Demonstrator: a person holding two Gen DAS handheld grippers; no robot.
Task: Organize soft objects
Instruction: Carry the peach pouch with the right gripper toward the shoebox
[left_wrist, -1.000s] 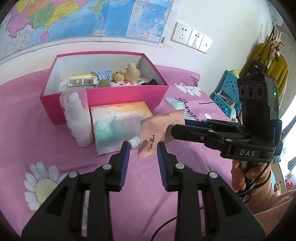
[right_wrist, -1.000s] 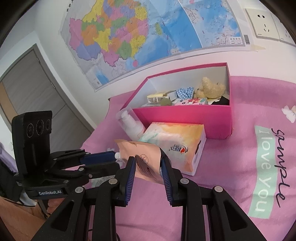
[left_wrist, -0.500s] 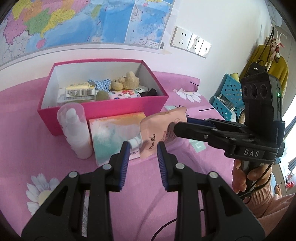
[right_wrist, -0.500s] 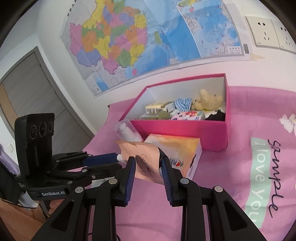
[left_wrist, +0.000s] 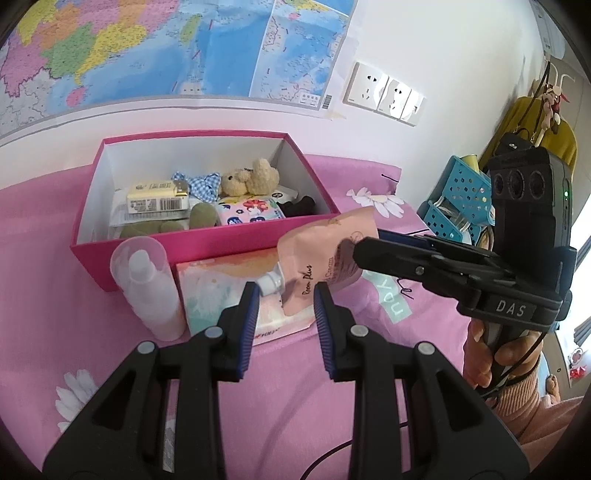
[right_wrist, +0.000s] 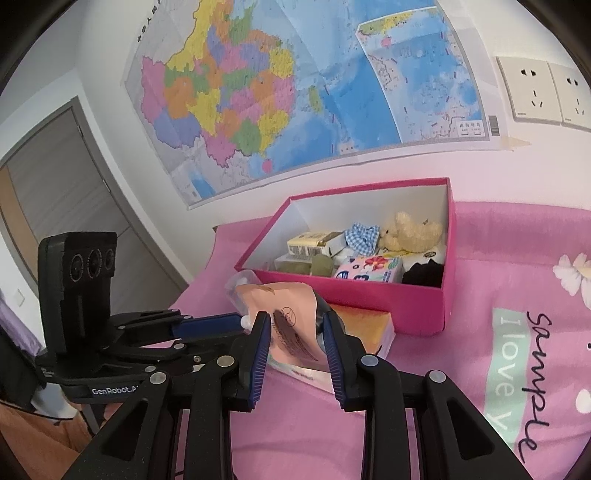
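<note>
A peach refill pouch (left_wrist: 325, 254) with a white spout hangs in the air in front of the pink box (left_wrist: 207, 240). My right gripper (right_wrist: 295, 325) is shut on the pouch (right_wrist: 291, 321) and holds it above the bed. My left gripper (left_wrist: 284, 295) is open, its fingers on either side of the pouch's spout end, not closed on it. The box (right_wrist: 369, 299) holds a beige teddy bear (left_wrist: 251, 181), a blue checked cloth (left_wrist: 199, 182), a floral tissue pack (left_wrist: 251, 210), green soft pieces and a yellow carton.
A tissue pack (left_wrist: 221, 291) with pastel print lies on the pink bedspread (left_wrist: 295, 387) against the box front. A clear bottle (left_wrist: 147, 291) stands left of it. A blue basket (left_wrist: 458, 199) sits right by the wall. A map hangs above.
Both grippers have risen with the pouch, so the inside of the box shows more fully. The right gripper's hold on the pouch is unchanged and the left stays open.
</note>
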